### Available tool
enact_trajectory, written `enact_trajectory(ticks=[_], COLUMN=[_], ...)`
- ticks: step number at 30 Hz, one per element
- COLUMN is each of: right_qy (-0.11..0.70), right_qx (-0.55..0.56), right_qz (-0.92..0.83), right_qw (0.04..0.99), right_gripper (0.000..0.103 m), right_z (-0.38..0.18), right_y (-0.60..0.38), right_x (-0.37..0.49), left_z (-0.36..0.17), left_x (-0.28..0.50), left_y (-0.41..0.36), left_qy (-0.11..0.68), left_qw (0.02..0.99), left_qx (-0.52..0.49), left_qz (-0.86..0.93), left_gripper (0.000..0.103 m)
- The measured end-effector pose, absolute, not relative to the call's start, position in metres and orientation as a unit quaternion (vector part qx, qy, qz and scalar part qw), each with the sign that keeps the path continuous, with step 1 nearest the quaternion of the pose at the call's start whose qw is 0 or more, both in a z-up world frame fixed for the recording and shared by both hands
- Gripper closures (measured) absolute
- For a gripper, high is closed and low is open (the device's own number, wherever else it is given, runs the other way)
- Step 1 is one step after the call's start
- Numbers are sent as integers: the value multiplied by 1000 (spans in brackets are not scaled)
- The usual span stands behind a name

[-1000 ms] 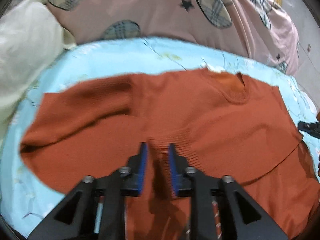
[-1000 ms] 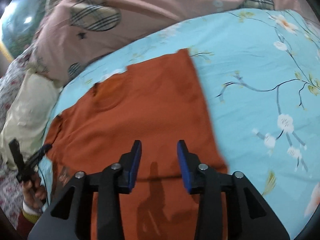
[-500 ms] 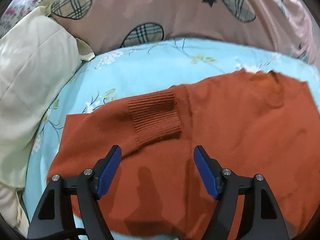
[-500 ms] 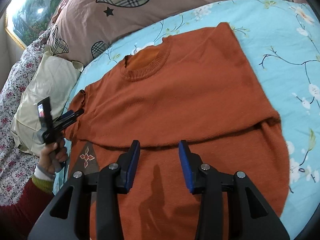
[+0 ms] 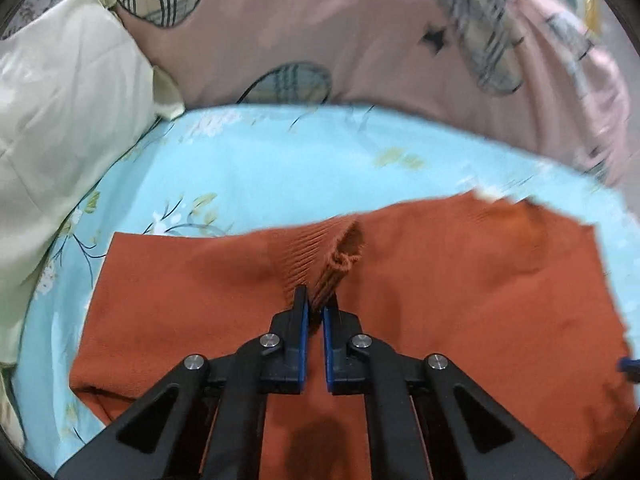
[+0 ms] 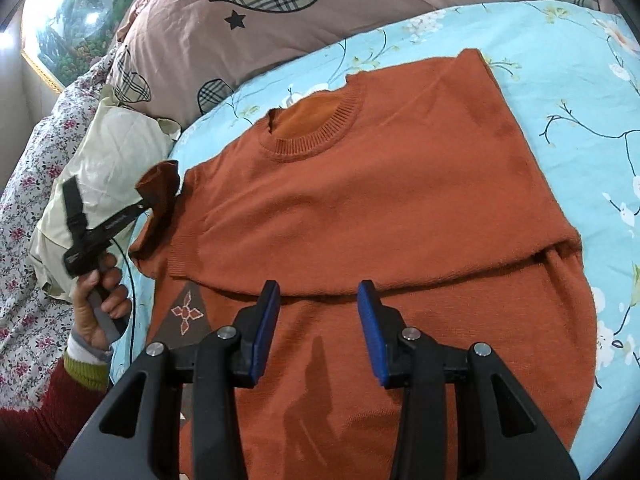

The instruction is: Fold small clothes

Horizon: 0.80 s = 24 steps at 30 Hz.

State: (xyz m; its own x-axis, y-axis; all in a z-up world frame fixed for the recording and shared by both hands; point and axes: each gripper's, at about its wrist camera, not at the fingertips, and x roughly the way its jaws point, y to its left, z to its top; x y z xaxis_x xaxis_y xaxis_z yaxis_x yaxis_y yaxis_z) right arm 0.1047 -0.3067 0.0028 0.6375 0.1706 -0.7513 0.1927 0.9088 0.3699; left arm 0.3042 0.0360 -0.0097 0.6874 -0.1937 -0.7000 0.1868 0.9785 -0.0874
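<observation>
An orange knit sweater [image 6: 380, 208] lies on the light blue floral bedsheet [image 6: 580, 80], neck toward the pillows, with the hem part folded under a crease. My left gripper [image 5: 315, 300] is shut on the ribbed sleeve cuff [image 5: 336, 264] and lifts it off the sweater [image 5: 460, 304]. In the right wrist view the left gripper [image 6: 140, 208] shows at the sweater's left edge with the cuff [image 6: 160, 184] raised. My right gripper [image 6: 318, 300] is open and empty, hovering over the fold crease near the sweater's lower middle.
A pink quilt with plaid patches [image 5: 360, 32] lies along the far edge of the bed. A cream pillow [image 5: 60, 128] sits at the left. A floral cover [image 6: 28, 248] lies beyond it. The person's hand [image 6: 96, 304] holds the left gripper.
My left gripper was open above the cuff half a second ago; it has closed on the cuff and raised it. My right gripper stayed open over the crease.
</observation>
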Motion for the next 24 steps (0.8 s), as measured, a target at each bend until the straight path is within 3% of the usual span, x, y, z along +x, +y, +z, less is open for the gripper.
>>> enact_trajectory(ticks=[4, 10, 14, 20, 23, 24], right_qy=[410, 399, 395, 402, 405, 406], right_qx=[224, 249, 264, 276, 280, 281], right_qz=[-9, -35, -56, -65, -58, -54], right_qw=[884, 882, 878, 871, 869, 868], right_gripper=[61, 61, 61, 61, 61, 61], right_z=[12, 15, 14, 10, 8, 7], right_y=[-312, -333, -354, -363, -359, -357], right_x=[97, 83, 78, 88, 100, 104], left_z=[19, 33, 2, -56, -67, -65], left_x=[283, 246, 237, 242, 239, 235], left_y=[13, -85, -158, -203, -197, -192], left_qy=[357, 348, 376, 432, 450, 449], left_qw=[920, 897, 873, 848, 838, 839], left_qx=[-44, -52, -31, -5, -11, -11], left_qz=[-154, -268, -309, -306, -307, -308], left_gripper=[99, 99, 99, 96, 81, 66])
